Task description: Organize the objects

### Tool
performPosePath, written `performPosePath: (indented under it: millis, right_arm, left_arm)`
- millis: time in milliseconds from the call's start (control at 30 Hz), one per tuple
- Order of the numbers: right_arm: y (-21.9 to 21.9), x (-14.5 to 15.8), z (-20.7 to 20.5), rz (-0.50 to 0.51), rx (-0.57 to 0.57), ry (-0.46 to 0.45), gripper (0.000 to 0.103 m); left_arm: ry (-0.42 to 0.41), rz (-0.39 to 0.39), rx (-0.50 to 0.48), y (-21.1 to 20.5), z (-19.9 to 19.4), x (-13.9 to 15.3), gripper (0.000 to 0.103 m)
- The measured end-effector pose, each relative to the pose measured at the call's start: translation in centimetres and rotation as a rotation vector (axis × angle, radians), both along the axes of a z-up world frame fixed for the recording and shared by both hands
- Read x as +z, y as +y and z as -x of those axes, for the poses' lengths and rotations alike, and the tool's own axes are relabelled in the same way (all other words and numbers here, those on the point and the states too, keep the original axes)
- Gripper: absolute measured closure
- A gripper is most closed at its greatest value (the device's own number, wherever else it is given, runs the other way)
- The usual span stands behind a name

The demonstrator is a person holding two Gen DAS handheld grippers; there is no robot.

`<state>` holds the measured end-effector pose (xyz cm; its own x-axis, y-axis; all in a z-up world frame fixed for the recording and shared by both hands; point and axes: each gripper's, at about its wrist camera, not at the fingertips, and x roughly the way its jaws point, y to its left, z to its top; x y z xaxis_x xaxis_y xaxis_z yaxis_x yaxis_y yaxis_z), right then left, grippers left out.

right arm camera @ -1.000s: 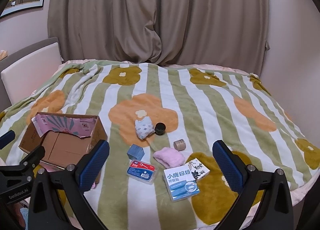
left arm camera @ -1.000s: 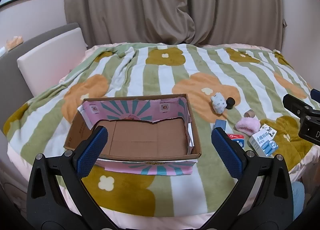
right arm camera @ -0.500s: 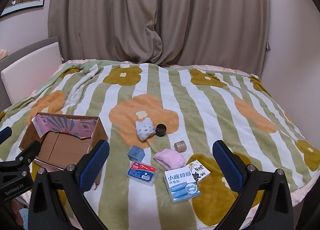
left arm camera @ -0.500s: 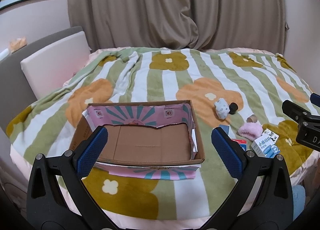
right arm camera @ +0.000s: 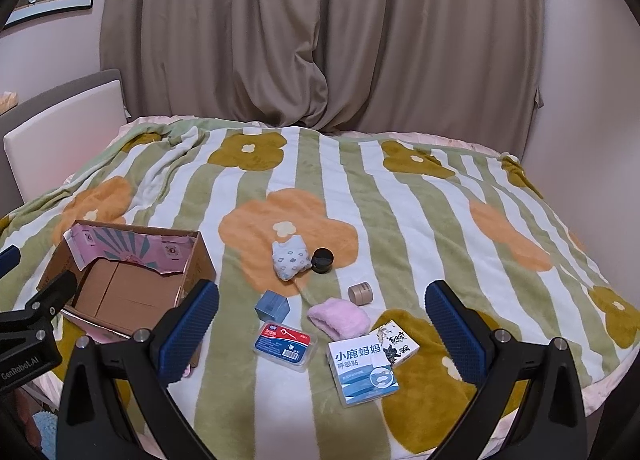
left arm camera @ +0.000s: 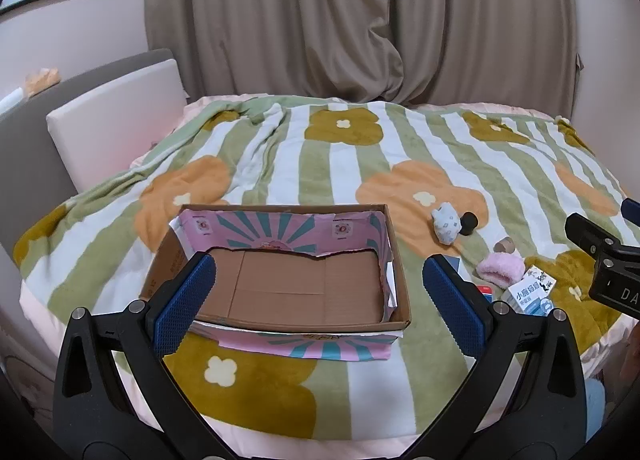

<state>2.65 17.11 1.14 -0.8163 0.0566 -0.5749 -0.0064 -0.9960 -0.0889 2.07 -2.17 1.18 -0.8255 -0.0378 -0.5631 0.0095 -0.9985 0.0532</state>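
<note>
here both claws spread wide; cardboard box (left arm camera: 280,284) empty; items beside

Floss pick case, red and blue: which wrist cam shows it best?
Right wrist. The floss pick case lies fully visible on the blanket between the open fingers of the right gripper, label readable. In the left wrist view only a red and blue sliver shows behind the left gripper's right finger.
</note>
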Motion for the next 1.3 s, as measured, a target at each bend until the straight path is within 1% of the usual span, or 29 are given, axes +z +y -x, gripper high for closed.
performPosePath:
  millis: [867,1100,1300]
  right_arm:
    - [-0.02,0.08,-0.16,0.000,0.005,0.001,0.000]
    - [-0.25,0.75,-0.29,-0.001,0.012,0.006,0.000]
    - [-0.24,0.72,-0.29,-0.001,0.013,0.006,0.000]
  left_arm:
    - [-0.004,0.005,-0.006,0.20,-0.32,0.14,0.000]
    - [-0.004,0.004,-0.007,0.41,-0.31,0.30,0.000]
    - [-0.004,0.003,-0.004,0.36,-0.31,0.39,0.000]
